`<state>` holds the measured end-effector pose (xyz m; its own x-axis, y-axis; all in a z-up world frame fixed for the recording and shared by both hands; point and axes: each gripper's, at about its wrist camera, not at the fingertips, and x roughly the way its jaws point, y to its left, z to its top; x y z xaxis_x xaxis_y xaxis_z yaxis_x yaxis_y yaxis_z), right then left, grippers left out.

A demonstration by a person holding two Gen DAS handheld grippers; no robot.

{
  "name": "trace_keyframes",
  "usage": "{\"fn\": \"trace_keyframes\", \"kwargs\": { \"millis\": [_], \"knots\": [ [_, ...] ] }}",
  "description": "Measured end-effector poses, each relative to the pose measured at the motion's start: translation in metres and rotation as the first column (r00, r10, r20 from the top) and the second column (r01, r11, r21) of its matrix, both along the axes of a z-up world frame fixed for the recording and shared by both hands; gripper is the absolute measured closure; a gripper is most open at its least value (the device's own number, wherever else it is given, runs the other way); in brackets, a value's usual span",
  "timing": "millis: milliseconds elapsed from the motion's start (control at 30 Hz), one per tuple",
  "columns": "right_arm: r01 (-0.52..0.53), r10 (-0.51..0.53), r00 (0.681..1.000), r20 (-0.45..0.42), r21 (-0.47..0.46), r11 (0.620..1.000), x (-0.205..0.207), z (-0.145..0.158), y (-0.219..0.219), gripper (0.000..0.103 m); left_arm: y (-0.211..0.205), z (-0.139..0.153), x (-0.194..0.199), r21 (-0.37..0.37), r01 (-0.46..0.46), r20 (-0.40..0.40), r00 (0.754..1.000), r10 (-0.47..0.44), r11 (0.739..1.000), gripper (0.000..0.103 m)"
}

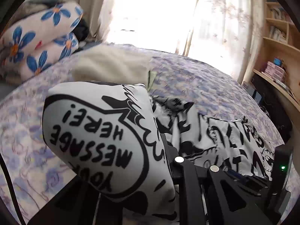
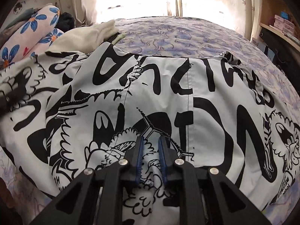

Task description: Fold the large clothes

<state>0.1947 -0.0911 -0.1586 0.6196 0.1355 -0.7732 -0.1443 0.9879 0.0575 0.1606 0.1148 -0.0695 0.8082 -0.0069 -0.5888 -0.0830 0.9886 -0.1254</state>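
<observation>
A large white garment with black cartoon print (image 2: pixel 161 93) lies spread on the bed. In the left wrist view a fold of it (image 1: pixel 97 131), printed "YOUR MESSAGE HERE!", is draped over my left gripper (image 1: pixel 165 150) and hides its fingertips; the gripper holds this fold lifted above the bed. The rest of the garment (image 1: pixel 225 136) lies rumpled to its right. My right gripper (image 2: pixel 151 146) sits low over the garment's near edge. Its blue-padded fingers (image 2: pixel 139 155) are slightly apart with a pinch of fabric bunched between them.
The bed has a purple-blue patterned sheet (image 2: pixel 187 35). A cream cloth (image 1: pixel 110 67) lies behind the garment. Rolled bedding with blue flowers (image 1: pixel 37 41) is stacked at the far left. Curtains and a bright window (image 1: pixel 153 11) are behind. Wooden shelves (image 1: pixel 277 37) stand at the right.
</observation>
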Motion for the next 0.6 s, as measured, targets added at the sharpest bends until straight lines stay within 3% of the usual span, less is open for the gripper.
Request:
{"fn": "trace_keyframes", "kwargs": {
  "millis": [233, 333, 400, 467, 600],
  "knots": [
    [-0.022, 0.027, 0.999, -0.031, 0.149, 0.989, -0.001, 0.001, -0.017, 0.086, -0.081, 0.039, 0.004, 0.132, 0.128, 0.071, 0.988, -0.139, 0.983, 0.09],
    [-0.03, 0.053, 0.997, -0.061, 0.338, 0.941, -0.014, 0.018, -0.047, 0.087, -0.124, 0.048, 0.009, 0.173, 0.195, 0.079, 0.974, -0.211, 0.965, 0.09],
    [0.009, 0.002, 1.0, -0.027, 0.4, 0.916, -0.031, 0.035, -0.078, 0.087, -0.151, 0.051, 0.012, 0.191, 0.231, 0.082, 0.965, -0.25, 0.954, 0.09],
    [0.073, -0.086, 0.996, 0.018, 0.382, 0.921, -0.05, 0.049, -0.116, 0.087, -0.18, 0.051, 0.016, 0.197, 0.267, 0.083, 0.954, -0.288, 0.943, 0.09],
    [0.273, -0.298, 0.954, 0.021, 0.348, 0.897, -0.079, 0.054, -0.197, 0.087, -0.247, 0.038, 0.019, 0.252, 0.348, 0.08, 0.922, -0.378, 0.903, 0.09]
  ]
}}
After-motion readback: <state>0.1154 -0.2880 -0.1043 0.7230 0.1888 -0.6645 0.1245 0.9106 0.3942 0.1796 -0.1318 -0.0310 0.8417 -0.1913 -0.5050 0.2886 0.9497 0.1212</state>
